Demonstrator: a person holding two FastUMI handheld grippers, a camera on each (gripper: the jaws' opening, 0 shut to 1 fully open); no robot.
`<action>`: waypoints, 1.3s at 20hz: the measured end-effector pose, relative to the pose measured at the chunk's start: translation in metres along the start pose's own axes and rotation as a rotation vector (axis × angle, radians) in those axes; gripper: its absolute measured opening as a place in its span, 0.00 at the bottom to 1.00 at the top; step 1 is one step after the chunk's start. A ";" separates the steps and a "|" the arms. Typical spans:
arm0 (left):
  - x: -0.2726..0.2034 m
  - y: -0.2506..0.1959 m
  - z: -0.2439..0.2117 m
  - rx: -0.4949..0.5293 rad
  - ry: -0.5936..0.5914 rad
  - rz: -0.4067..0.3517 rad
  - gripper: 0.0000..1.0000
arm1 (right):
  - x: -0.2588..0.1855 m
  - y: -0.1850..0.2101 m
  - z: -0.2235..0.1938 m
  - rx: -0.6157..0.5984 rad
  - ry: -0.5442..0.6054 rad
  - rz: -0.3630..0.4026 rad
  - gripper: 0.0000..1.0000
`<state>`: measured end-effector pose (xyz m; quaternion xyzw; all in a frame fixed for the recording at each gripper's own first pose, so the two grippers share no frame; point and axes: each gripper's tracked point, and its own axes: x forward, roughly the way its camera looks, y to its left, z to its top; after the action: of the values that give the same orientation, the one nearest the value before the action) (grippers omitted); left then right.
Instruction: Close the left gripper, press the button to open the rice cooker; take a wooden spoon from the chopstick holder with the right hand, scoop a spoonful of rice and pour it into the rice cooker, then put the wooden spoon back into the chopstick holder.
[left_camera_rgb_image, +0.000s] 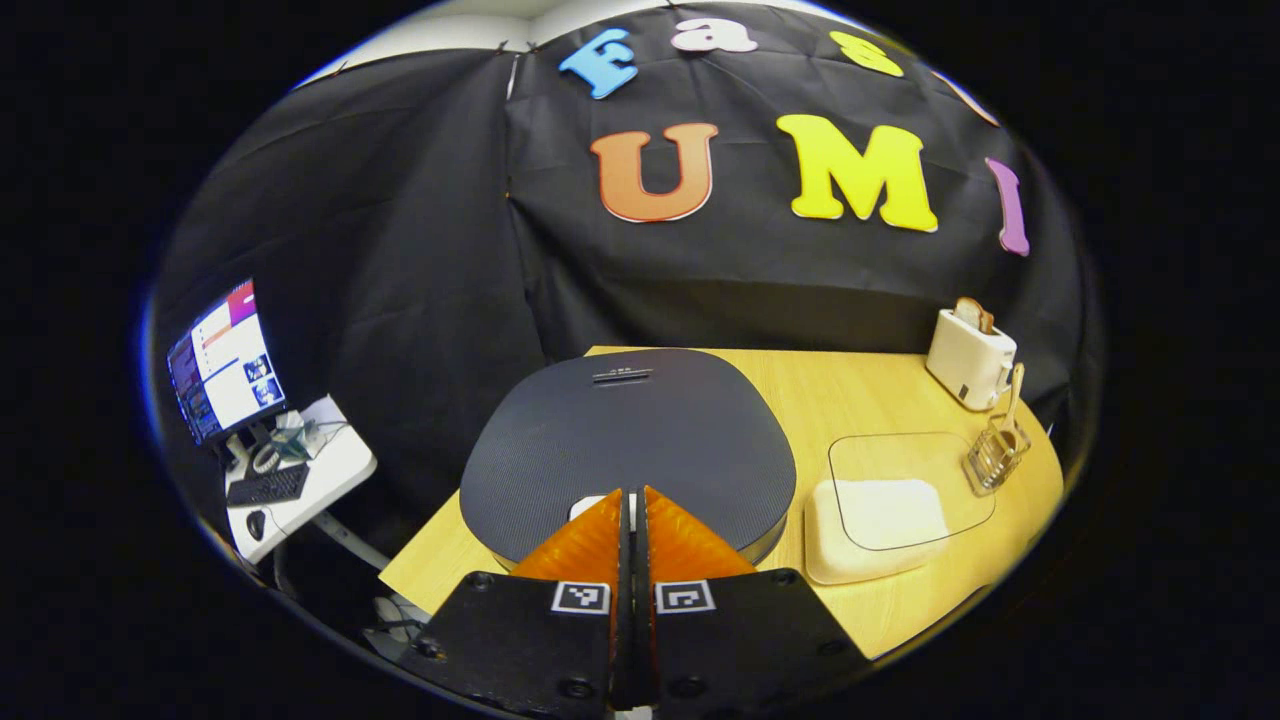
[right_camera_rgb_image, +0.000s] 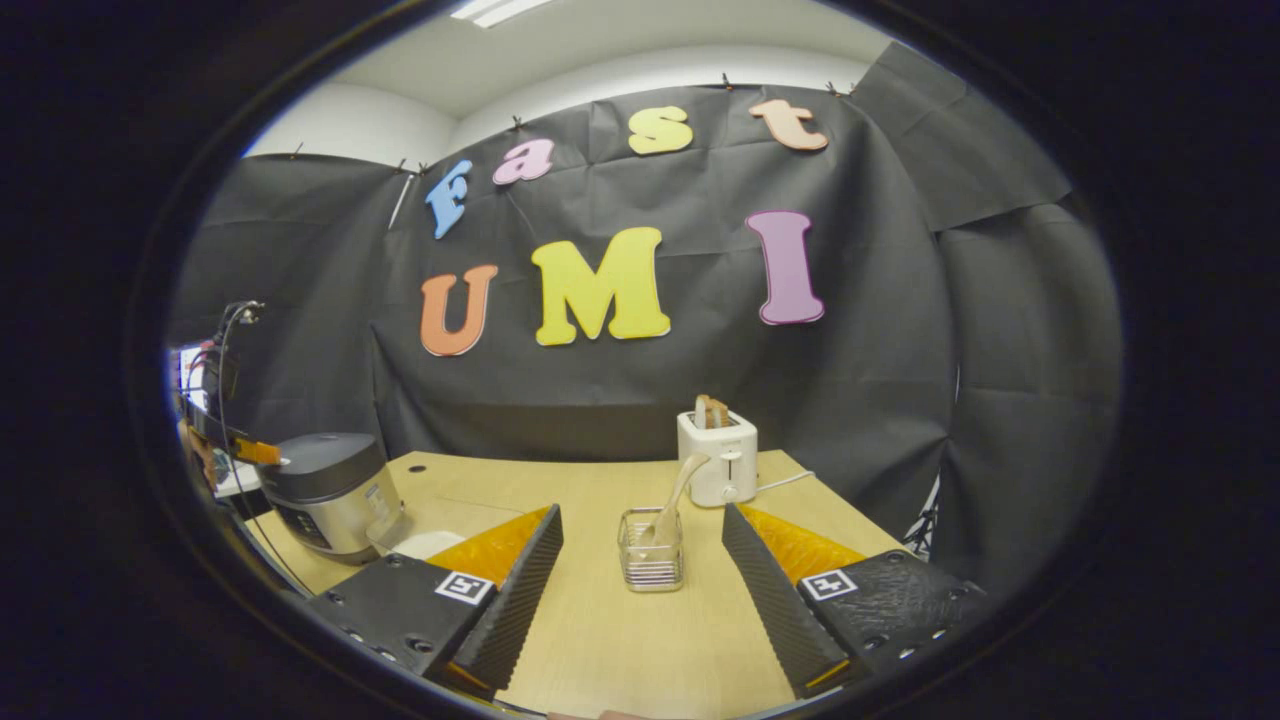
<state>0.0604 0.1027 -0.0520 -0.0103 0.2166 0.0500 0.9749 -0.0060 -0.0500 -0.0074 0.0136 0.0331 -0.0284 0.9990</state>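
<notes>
1. Black cloth walls off the booth behind a pale wooden table (right_camera_rgb_image: 600, 620), and a desk with a lit monitor (left_camera_rgb_image: 225, 360) and a keyboard stands off to one side.
2. I see my left gripper (left_camera_rgb_image: 632, 497) with its fingers pressed flat together, nothing between them, tips poised over the near edge of the rice cooker (left_camera_rgb_image: 625, 440).
3. A small pale button (left_camera_rgb_image: 590, 505) on the cooker's dark, closed lid sits just beside those tips; I cannot tell whether they touch it.
4. From the right gripper view, my right gripper (right_camera_rgb_image: 640, 515) is spread wide and holds nothing.
5. Framed between its two fingers, a little farther out on the table, is the wire chopstick holder (right_camera_rgb_image: 650, 552), with the wooden spoon (right_camera_rgb_image: 675, 495) leaning upright in it.
6. A white toaster (right_camera_rgb_image: 718, 455) with bread in its slots stands just behind the holder.
7. Beside the cooker lies a shallow tray of white rice (left_camera_rgb_image: 880, 515) under a clear lid.
8. Square coded markers sit on the gripper bodies; the cooker's front panel print is too small for me to read.
</notes>
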 end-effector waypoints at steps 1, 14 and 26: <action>0.001 0.002 -0.002 0.001 0.007 -0.008 0.03 | 0.000 0.001 0.000 -0.001 0.003 0.003 0.92; -0.017 0.008 0.034 -0.114 -0.209 0.093 0.03 | 0.002 -0.004 -0.004 -0.006 0.011 -0.010 0.95; -0.084 -0.023 0.059 -0.146 -0.404 0.016 0.98 | 0.014 -0.005 -0.006 0.000 0.008 -0.009 0.92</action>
<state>0.0119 0.0748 0.0374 -0.0690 0.0125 0.0744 0.9948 0.0072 -0.0559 -0.0147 0.0137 0.0374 -0.0326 0.9987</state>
